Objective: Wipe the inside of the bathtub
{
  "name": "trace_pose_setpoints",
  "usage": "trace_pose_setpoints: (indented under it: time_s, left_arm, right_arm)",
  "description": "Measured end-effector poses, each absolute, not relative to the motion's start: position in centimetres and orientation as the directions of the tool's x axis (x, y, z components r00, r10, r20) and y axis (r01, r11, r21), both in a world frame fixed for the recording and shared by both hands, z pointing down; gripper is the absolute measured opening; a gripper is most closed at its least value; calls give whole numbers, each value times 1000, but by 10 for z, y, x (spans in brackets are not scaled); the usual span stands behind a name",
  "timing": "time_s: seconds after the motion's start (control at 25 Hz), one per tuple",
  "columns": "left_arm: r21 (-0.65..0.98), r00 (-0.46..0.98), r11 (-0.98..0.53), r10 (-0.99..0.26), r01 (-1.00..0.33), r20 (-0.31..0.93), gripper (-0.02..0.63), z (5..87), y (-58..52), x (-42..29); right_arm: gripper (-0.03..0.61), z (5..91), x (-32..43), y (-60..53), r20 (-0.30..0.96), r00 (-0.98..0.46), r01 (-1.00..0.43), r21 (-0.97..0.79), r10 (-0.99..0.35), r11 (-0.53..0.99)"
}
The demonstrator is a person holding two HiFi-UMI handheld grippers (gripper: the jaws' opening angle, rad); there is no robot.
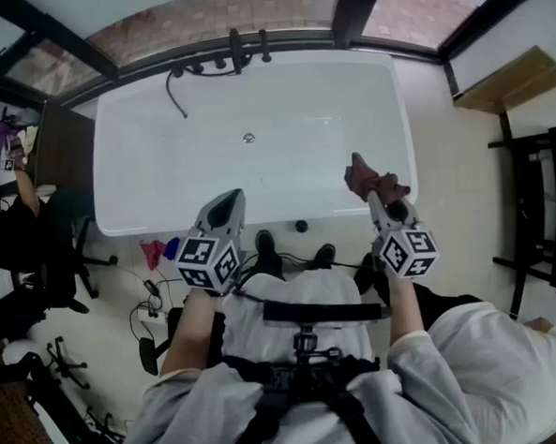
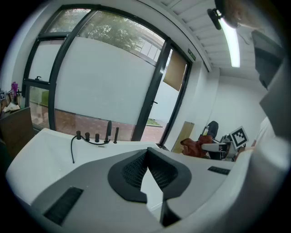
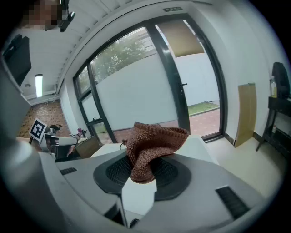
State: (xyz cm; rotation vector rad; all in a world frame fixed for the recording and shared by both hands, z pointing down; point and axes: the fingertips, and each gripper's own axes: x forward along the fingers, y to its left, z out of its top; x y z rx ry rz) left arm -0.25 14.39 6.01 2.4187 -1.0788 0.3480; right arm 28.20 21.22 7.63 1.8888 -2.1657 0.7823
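Step in hand, as judged: bringing the cloth down to the tub surface; no wiping contact is visible.

The right gripper (image 1: pixel 375 197) is clenched on a reddish-brown knitted cloth (image 1: pixel 369 177). It is held over the near rim of the white rectangular bathtub (image 1: pixel 324 129), toward the tub's right end. The right gripper view shows the cloth (image 3: pixel 152 145) pinched by its lower fold between the jaws, and the rest stands bunched above the pads. The left gripper (image 1: pixel 223 207) is near the tub's near rim, left of centre. In the left gripper view its jaws meet at the tips with nothing between them.

Recommendations:
- Lower the right gripper until the bunched part of the cloth, not the jaw tips, presses on the inner wall. Hard tips could mark the finish.
- Keep the grasp firm, since only a small fold is held and drag could pull it free.
- Work in overlapping strokes from the tub's near wall across the floor toward the small round metal drain (image 1: pixel 248 138).
- Keep clear of the black tap fittings (image 1: pixel 235 52) on the tub's far rim and the black hose (image 1: pixel 173 91) trailing into its far left corner.

Condition of the tub: smooth, glossy and uniformly white. It holds no water, and no soiling can be made out from the head view.
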Motion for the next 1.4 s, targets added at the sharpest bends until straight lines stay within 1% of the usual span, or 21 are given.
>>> trace_pose_setpoints:
  time_s: [0.2,0.36,0.52,0.64,0.76,0.92,1.04,1.24,1.4]
  left_arm:
    - [319,654,-572,-641,-756,403,8,65,130,-33]
    - [319,630,-544,-656,-776,415,8,68,126,-45]
    - [302,557,-468,-703,-830,441,8,70,134,-43]
    - [287,485,-392,-747,-874,454,8,69,146,-38]
    - [274,427,-333,-782,-902,455,8,68,153,-36]
    - [258,367,-274,-809,-927,459,8,78,150,-50]
    - [266,350,-247,-807,-932,476,8,97,144,-73]
    - [244,376,-290,-776,-925,505,8,106,127,-97]
    - [239,379,-296,-767,-925,518,8,113,120,-112]
  right_arm:
    - [127,72,231,182,454,-265,-956,-235,-851,173]
    - [127,77,202,156,480,-364,-931,-177,-798,318]
    - [127,96,188,139,518,-484,-866,-164,-705,473]
    - [127,113,180,133,529,-584,-788,-186,-616,587]
    - [127,134,170,129,540,-659,-710,-218,-523,669]
    - [127,169,156,119,587,-684,-648,-218,-433,729]
    - [126,190,138,107,619,-679,-625,-206,-395,753]
    - [126,210,120,87,633,-659,-674,-257,-406,693]
    - [126,231,96,82,660,-663,-643,-258,-354,721]
